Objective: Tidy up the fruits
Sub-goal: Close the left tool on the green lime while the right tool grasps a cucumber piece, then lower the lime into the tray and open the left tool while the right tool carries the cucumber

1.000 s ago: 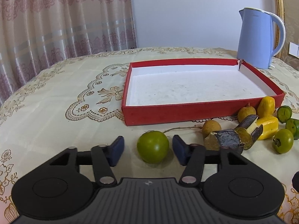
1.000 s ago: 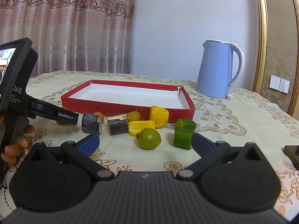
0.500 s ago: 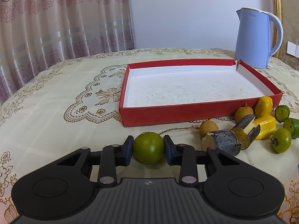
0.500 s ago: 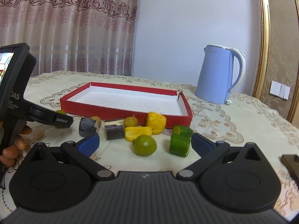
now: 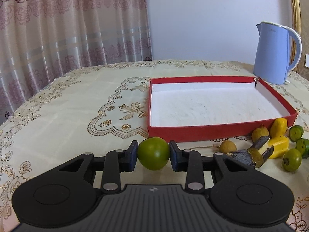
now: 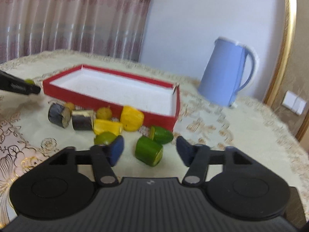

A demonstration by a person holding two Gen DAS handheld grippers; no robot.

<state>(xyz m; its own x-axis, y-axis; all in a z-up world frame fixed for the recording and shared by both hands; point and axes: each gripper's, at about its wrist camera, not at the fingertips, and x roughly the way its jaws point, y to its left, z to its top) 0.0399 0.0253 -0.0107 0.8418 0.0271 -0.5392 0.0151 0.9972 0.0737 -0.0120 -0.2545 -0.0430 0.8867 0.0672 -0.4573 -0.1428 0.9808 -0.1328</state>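
Green and round, a fruit (image 5: 153, 156) sits clamped between the blue pads of the left gripper (image 5: 153, 156), just in front of the near wall of the red tray (image 5: 202, 133); whether it rests on the tablecloth (image 5: 67, 116) or is lifted clear cannot be told. In the left wrist view the tray lies at about 1 o'clock from the fruit, white inside, with a blue kettle (image 5: 274, 52) beyond its far right corner.

Loose pieces crowd the tray's near right corner, at 3 o'clock from the held fruit: a small brown fruit (image 5: 228, 147), a dark-skinned cut piece (image 5: 245, 157), a yellow piece (image 5: 278, 127) and another small green fruit (image 5: 292, 159).

In the blurred right wrist view, the right gripper (image 6: 149, 150) has just been closing its jaws, yet the pads stand apart on either side of a green cut piece (image 6: 149, 151) without touching it. A second green piece (image 6: 161, 135) lies just beyond at 1 o'clock, and a green round fruit (image 6: 104, 137) shows behind the left-hand pad at 10 o'clock. The tray stands farther off at 11 o'clock.
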